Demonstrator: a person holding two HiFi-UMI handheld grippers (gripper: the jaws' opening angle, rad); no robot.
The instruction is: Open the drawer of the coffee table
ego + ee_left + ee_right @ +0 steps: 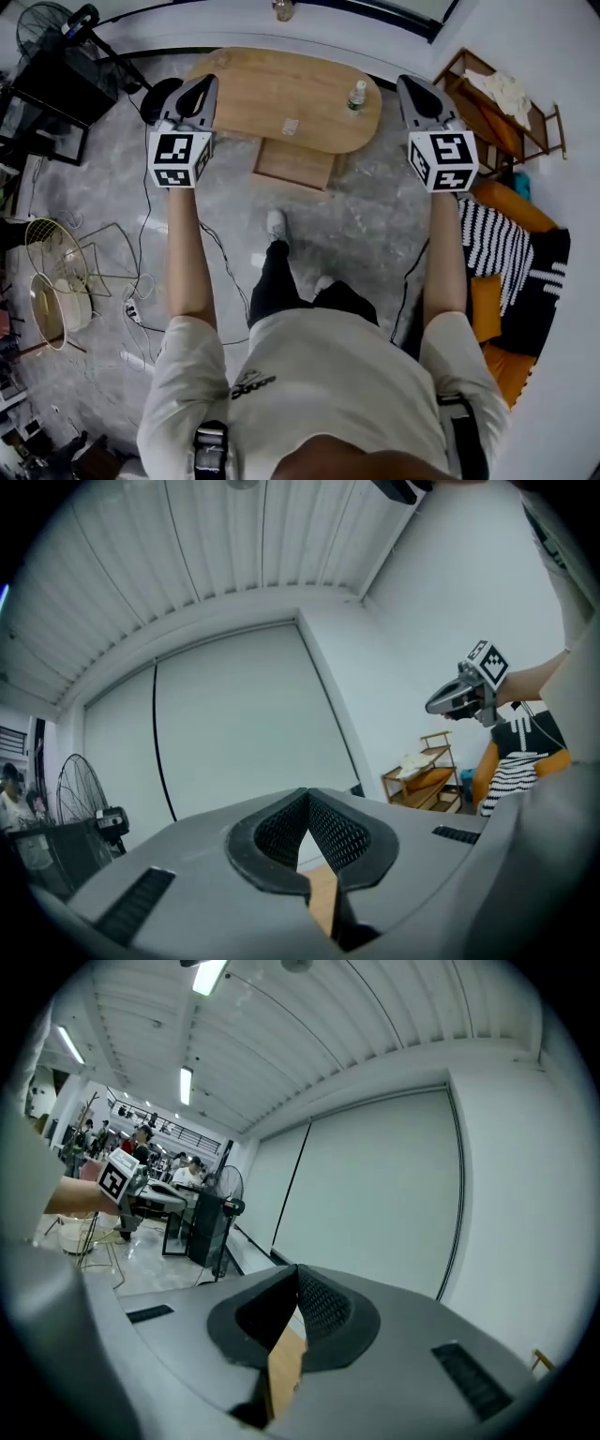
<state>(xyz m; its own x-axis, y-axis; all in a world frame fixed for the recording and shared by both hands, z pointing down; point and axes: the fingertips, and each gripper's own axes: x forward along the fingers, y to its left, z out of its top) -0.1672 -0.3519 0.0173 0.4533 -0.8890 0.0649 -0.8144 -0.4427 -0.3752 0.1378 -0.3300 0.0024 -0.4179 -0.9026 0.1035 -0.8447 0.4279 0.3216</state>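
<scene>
Grey floor (375, 225), coffee table (281, 94) crosswise, drawer (295, 164) nearside

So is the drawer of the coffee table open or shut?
Open, it seems: in the head view the drawer sticks out from under the table top, toward the person.

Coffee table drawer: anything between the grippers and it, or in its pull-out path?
No object lies between. The left gripper and right gripper, both shut, are held up well clear of the drawer. Only the person's shoe stands just in front of it, apart from it.
</scene>
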